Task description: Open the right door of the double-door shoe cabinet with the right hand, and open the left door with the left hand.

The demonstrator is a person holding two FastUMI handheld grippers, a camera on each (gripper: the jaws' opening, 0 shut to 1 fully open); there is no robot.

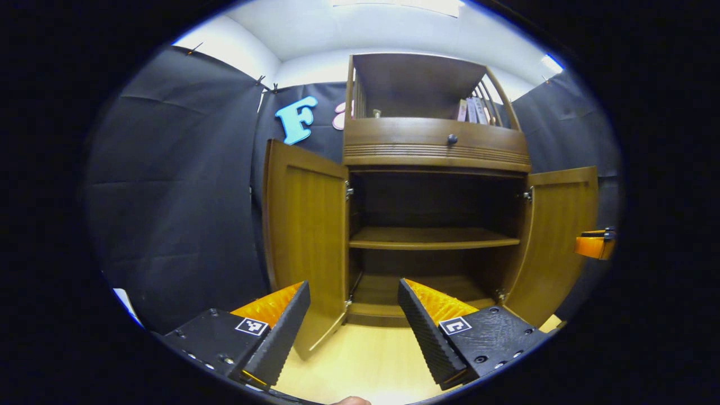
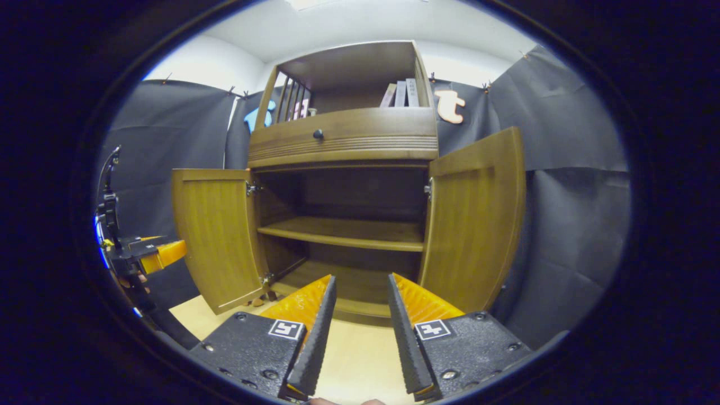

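While both tools [image 1: 353, 292] [image 2: 360, 287] gape empty, the shoe cabinet [image 1: 433, 152] stands open on pale flooring [image 1: 365, 360].

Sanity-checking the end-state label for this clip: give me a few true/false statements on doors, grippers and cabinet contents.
1. Both lower doors stand open: the left door and the right door. True.
2. The left gripper is clamped on a door. False: its fingers are spread and hold nothing.
3. The lower compartment holds shoes. False: the shelf is bare, and no shoes show below it.
4. The drawer with a round knob is shut. True.
5. The right gripper is open, clear of the cabinet. True.
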